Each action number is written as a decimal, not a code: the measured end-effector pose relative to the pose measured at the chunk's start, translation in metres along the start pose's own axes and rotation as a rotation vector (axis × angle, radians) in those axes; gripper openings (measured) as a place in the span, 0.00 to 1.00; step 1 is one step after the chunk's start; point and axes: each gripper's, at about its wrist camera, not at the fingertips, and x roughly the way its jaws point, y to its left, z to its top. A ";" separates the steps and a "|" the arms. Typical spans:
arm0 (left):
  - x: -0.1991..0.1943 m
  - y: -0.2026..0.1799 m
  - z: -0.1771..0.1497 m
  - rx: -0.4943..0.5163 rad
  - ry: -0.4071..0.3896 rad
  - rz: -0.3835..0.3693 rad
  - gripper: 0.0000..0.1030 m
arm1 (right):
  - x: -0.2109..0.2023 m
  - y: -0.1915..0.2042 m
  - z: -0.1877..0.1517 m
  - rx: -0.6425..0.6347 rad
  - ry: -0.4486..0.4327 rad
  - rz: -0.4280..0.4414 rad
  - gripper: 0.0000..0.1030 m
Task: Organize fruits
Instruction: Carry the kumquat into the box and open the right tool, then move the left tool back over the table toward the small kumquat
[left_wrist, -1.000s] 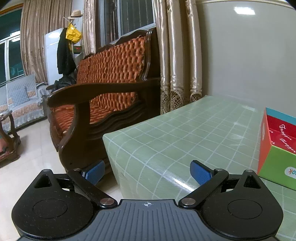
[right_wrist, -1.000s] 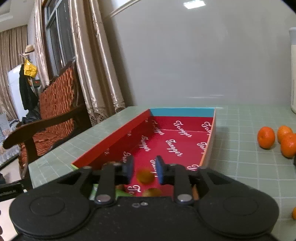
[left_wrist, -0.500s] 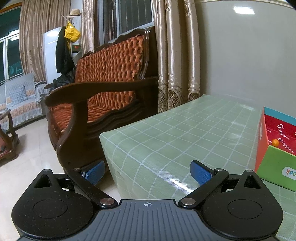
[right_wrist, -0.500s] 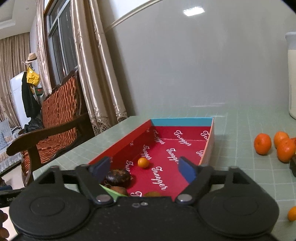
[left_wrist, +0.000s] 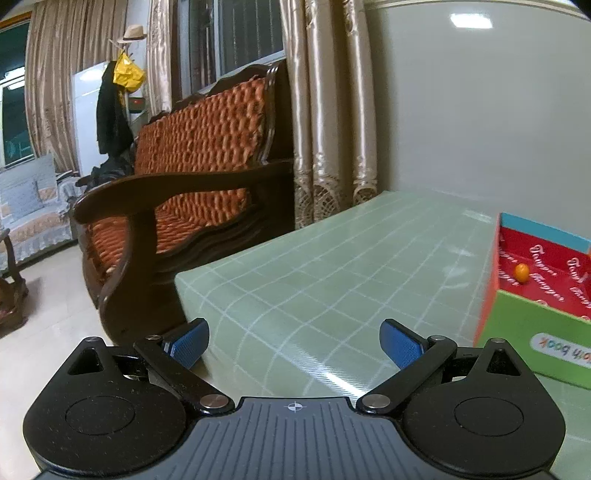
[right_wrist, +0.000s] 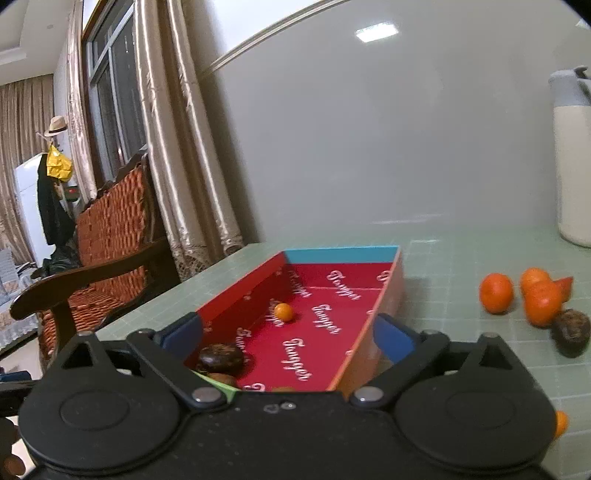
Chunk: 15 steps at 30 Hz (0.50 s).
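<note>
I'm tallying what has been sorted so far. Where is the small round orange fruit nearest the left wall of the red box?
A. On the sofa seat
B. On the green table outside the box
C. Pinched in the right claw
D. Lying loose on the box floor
D: the small orange fruit rests on the floor of the red box, ahead of the right claw, whose jaws are opening with nothing pinched.

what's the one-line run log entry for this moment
right gripper: jaws opening, empty, over red box | small orange fruit: loose in box | left gripper: open, empty | oranges: on table
</note>
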 end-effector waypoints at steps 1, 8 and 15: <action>-0.001 -0.003 0.001 0.000 0.000 -0.006 0.95 | -0.001 -0.001 0.000 -0.002 -0.003 -0.007 0.98; -0.013 -0.028 0.004 0.017 -0.021 -0.064 0.95 | -0.015 -0.022 0.004 0.015 -0.017 -0.078 1.00; -0.032 -0.061 0.005 0.076 -0.080 -0.136 0.95 | -0.035 -0.054 0.009 0.059 -0.039 -0.178 1.00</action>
